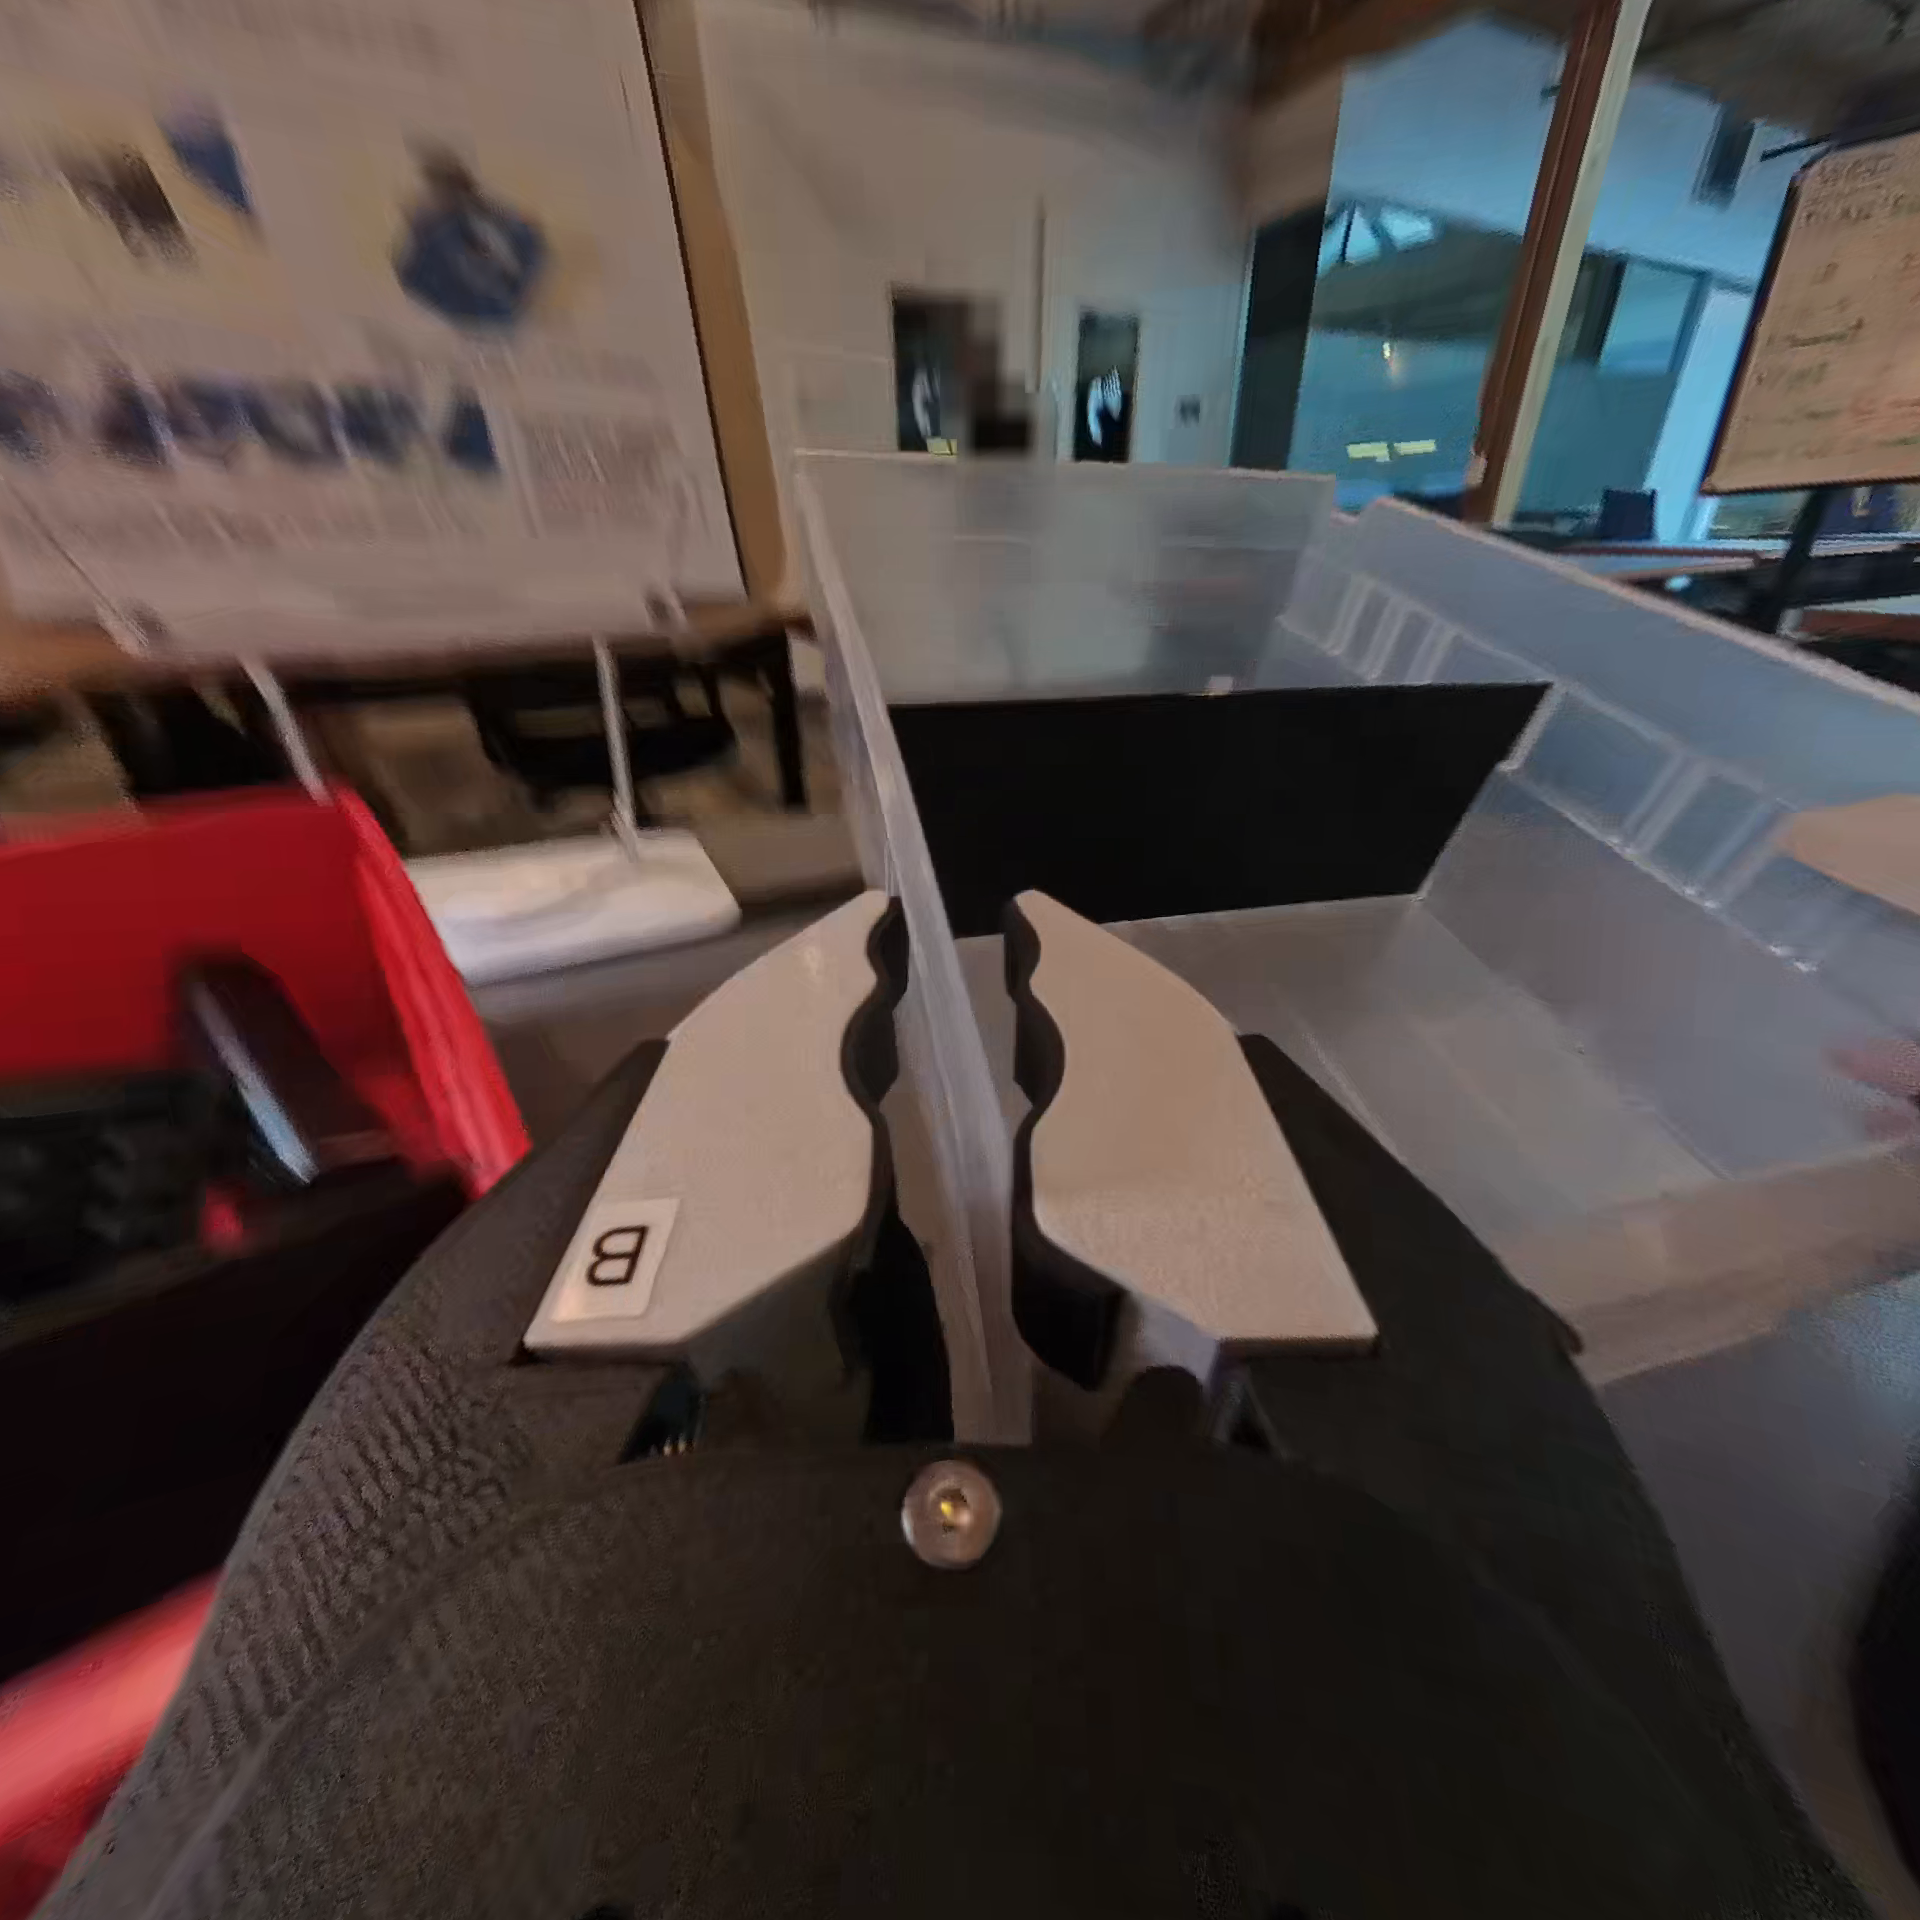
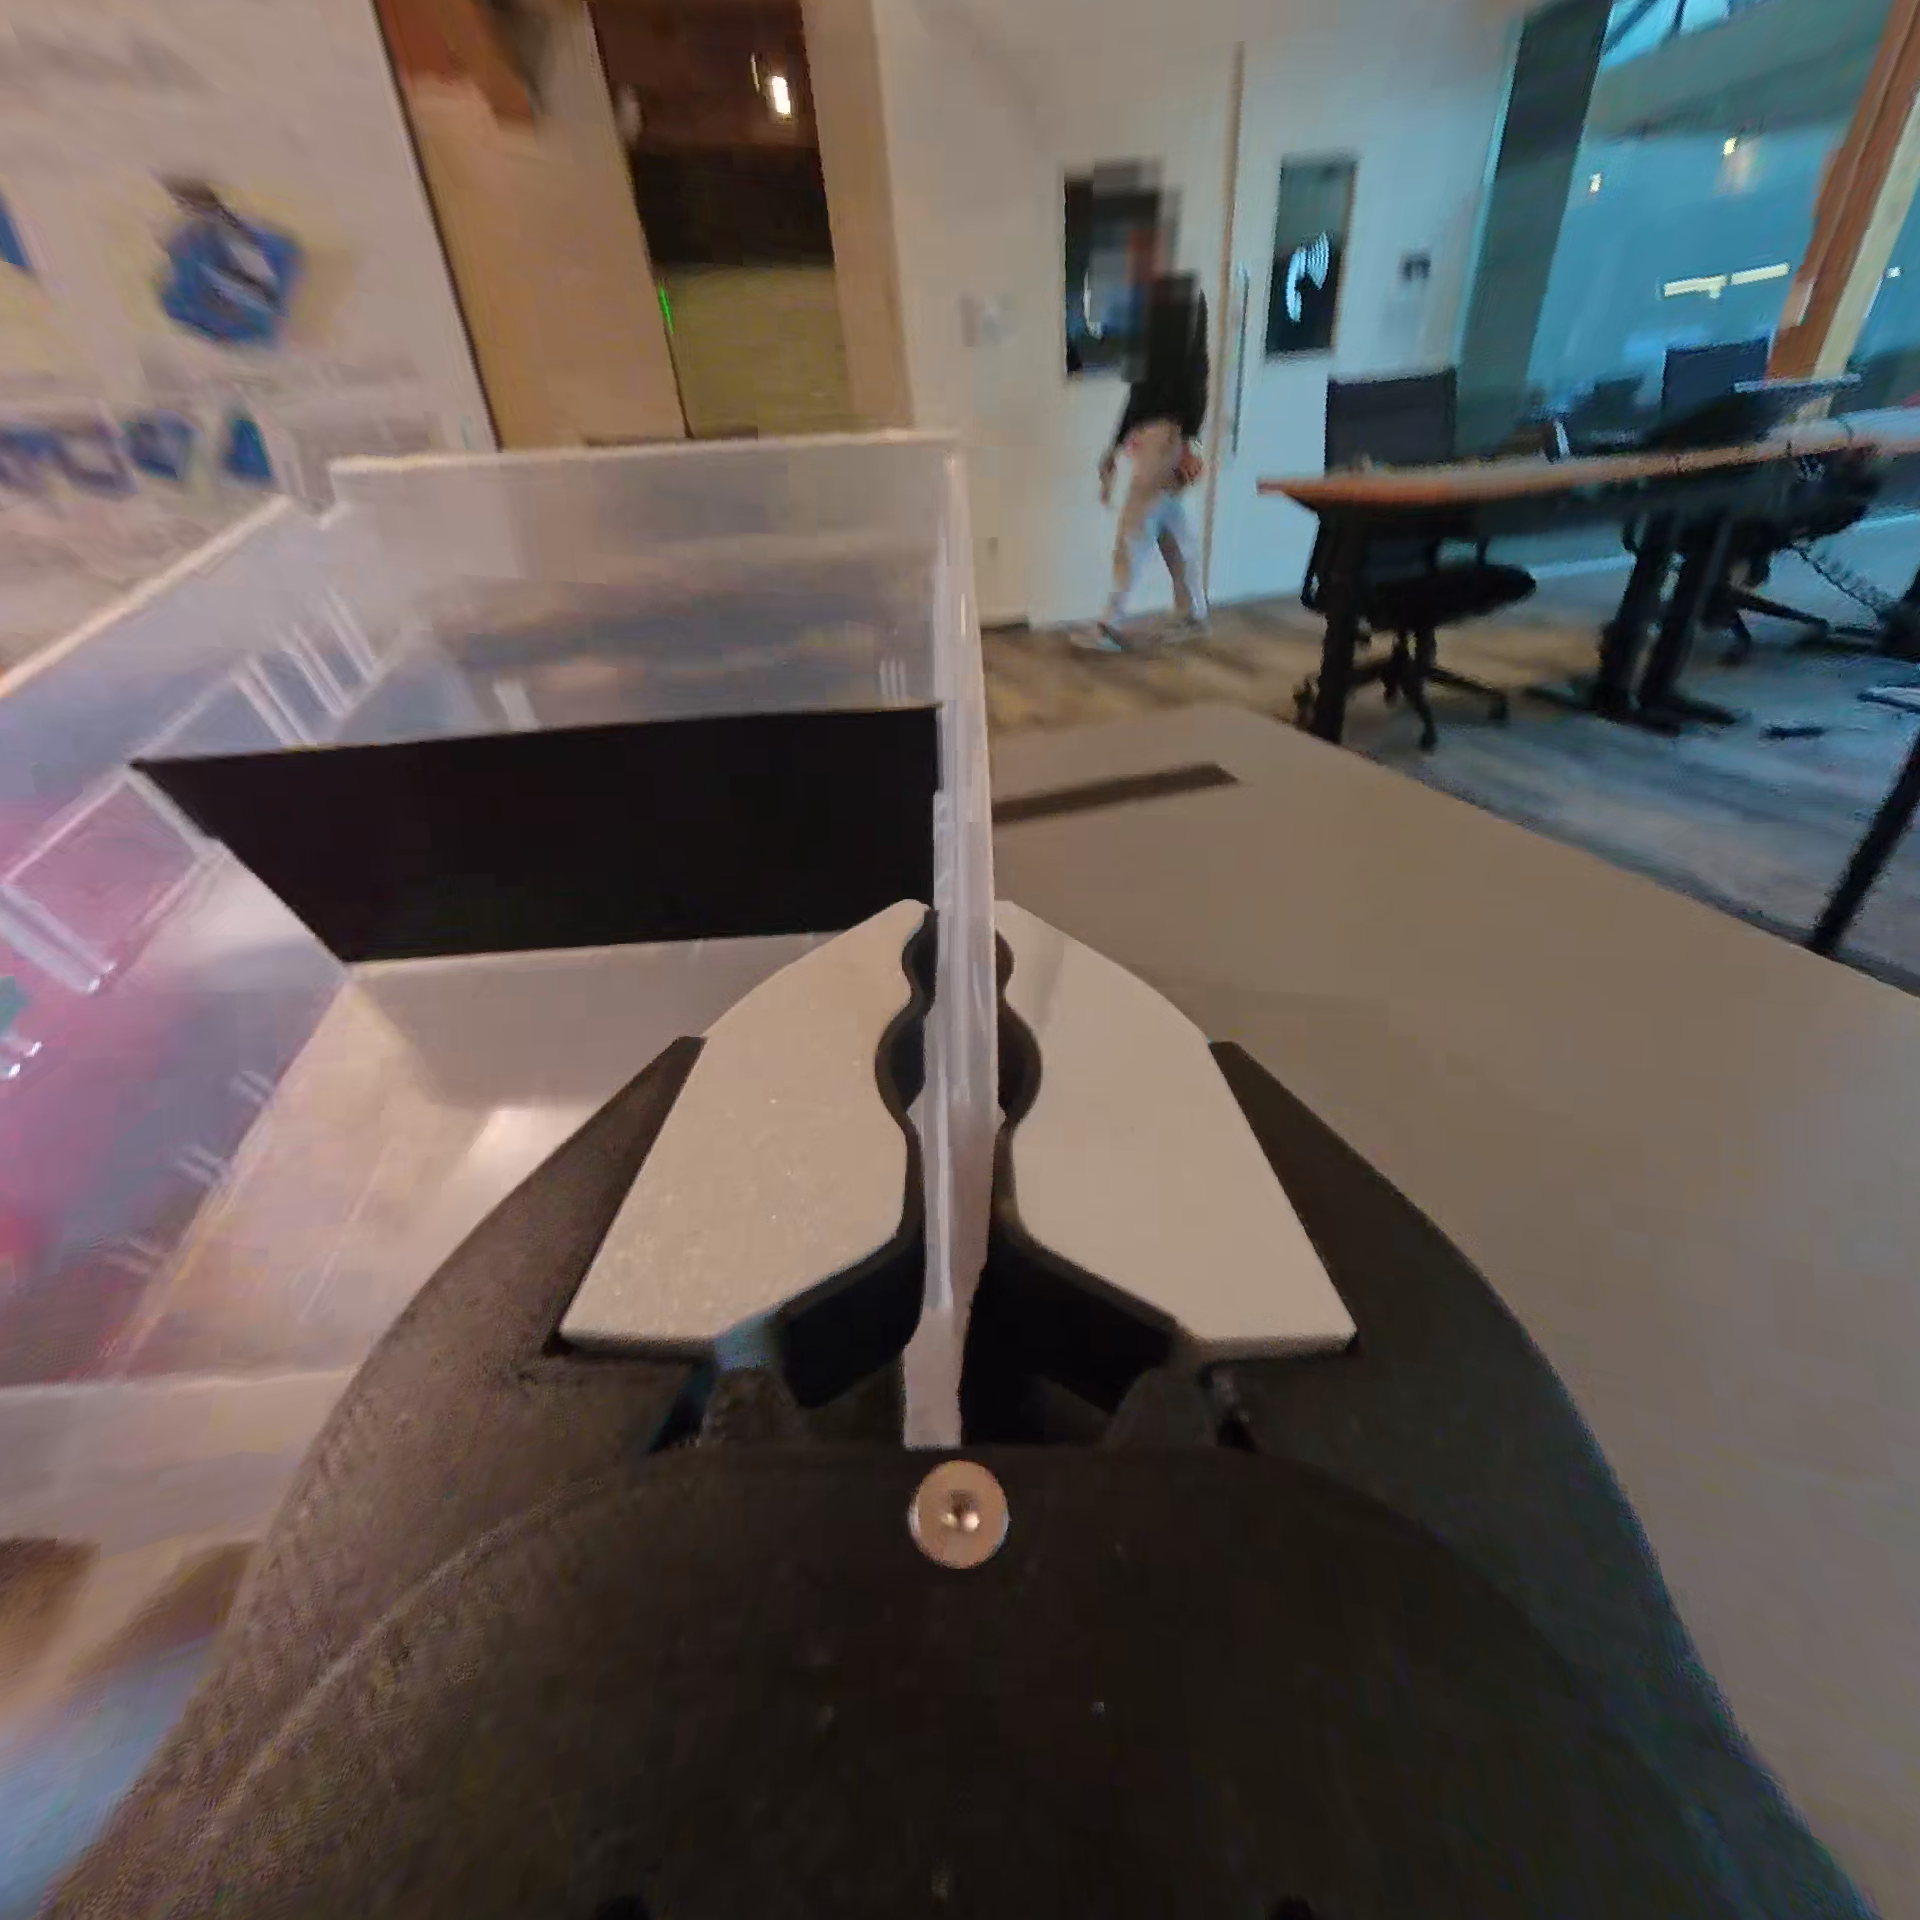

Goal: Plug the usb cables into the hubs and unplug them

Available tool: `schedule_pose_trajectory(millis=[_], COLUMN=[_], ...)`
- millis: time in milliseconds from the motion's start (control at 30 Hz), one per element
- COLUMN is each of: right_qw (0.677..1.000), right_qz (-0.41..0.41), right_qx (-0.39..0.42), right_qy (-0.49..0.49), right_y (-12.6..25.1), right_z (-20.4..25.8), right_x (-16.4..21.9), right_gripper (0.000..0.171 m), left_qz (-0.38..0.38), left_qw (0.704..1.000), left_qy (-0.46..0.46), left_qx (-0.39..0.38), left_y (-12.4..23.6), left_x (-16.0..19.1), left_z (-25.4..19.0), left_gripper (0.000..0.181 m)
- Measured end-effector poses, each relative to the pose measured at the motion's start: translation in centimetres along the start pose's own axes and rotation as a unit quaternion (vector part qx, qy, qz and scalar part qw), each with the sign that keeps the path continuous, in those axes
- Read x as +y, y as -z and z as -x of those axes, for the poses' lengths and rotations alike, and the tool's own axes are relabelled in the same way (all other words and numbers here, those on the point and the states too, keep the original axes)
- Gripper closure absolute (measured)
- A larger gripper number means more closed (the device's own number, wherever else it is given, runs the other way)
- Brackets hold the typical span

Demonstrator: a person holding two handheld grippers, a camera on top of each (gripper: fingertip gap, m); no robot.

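Note:
No usb cable or hub shows in either view. A clear plastic bin (image 1: 1621,831) fills both views, with a black panel (image 1: 1195,800) standing across its far end. My left gripper (image 1: 951,914) straddles the bin's left wall, its fingers closed on the thin rim. My right gripper (image 2: 961,920) is shut on the bin's right wall (image 2: 961,727). The bin (image 2: 623,571) and the black panel (image 2: 540,831) lie to the left in the right wrist view. The bin's floor looks bare. The background is motion-blurred while the bin stays sharp.
A red bin (image 1: 260,935) with dark objects inside sits left of the clear bin. The grey tabletop (image 2: 1455,1143) extends to the right. Beyond it are desks and office chairs (image 2: 1413,582), a person walking (image 2: 1153,447), and a blurred banner (image 1: 312,364). Across from one pair of fingers to the other is roughly 20 cm.

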State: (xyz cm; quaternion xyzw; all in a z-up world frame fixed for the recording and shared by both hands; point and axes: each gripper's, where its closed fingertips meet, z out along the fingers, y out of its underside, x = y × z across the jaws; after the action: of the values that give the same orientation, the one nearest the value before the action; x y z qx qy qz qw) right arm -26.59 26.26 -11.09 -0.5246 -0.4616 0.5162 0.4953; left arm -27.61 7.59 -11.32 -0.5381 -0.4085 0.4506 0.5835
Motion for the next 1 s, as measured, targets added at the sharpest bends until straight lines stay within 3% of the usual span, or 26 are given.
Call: schedule_pose_trajectory(millis=[167, 367, 400, 500, 567, 667, 833, 933, 1000], right_qw=[0.992, 0.992, 0.993, 0.999, 0.994, 0.979, 0.944, 0.93, 0.924], right_qz=[0.103, 0.106, 0.099, -0.005, -0.094, -0.201, -0.318, -0.34, -0.341], right_qx=[0.0, 0.012, 0.022, 0.013, 0.034, 0.029, -0.059, -0.123, -0.168], right_qy=[0.069, 0.063, 0.058, 0.044, 0.04, -0.004, -0.069, -0.071, -0.043], right_y=[-1.3, -1.6, -1.6, -1.4, -0.5, 1.5, 5.3, 6.3, 6.9], right_z=[-0.2, -0.6, -0.9, -0.6, -1.1, -1.1, 0.8, 2.8, 4.8], right_x=[3.5, 3.6, 3.4, 0.7, -1.8, -5.3, -8.7, -9.3, -9.2], right_gripper=[0.167, 0.163, 0.151, 0.107, 0.083, 0.066, 0.059, 0.058, 0.06], left_qz=[0.108, 0.105, 0.097, 0.049, -0.004, -0.042, -0.081, -0.012, 0.135], left_qw=[0.992, 0.988, 0.986, 0.981, 0.986, 0.992, 0.992, 0.98, 0.954], left_qy=[0.065, 0.091, 0.097, 0.133, 0.128, 0.069, -0.014, -0.113, -0.162], left_qx=[0.02, 0.067, 0.091, 0.13, 0.107, 0.096, 0.099, 0.162, 0.213], left_y=[-0.9, -0.7, -0.6, -0.1, 0.4, 2.0, 7.2, 9.6, 10.8], left_x=[4.8, 4.6, 4.3, 2.5, 0.4, -2.5, -6.5, -5.4, -1.3], left_z=[0.2, -0.6, -1.2, -1.9, -0.9, -0.3, 1.4, 2.8, 4.6], left_gripper=[0.16, 0.145, 0.139, 0.112, 0.09, 0.075, 0.076, 0.096, 0.097])
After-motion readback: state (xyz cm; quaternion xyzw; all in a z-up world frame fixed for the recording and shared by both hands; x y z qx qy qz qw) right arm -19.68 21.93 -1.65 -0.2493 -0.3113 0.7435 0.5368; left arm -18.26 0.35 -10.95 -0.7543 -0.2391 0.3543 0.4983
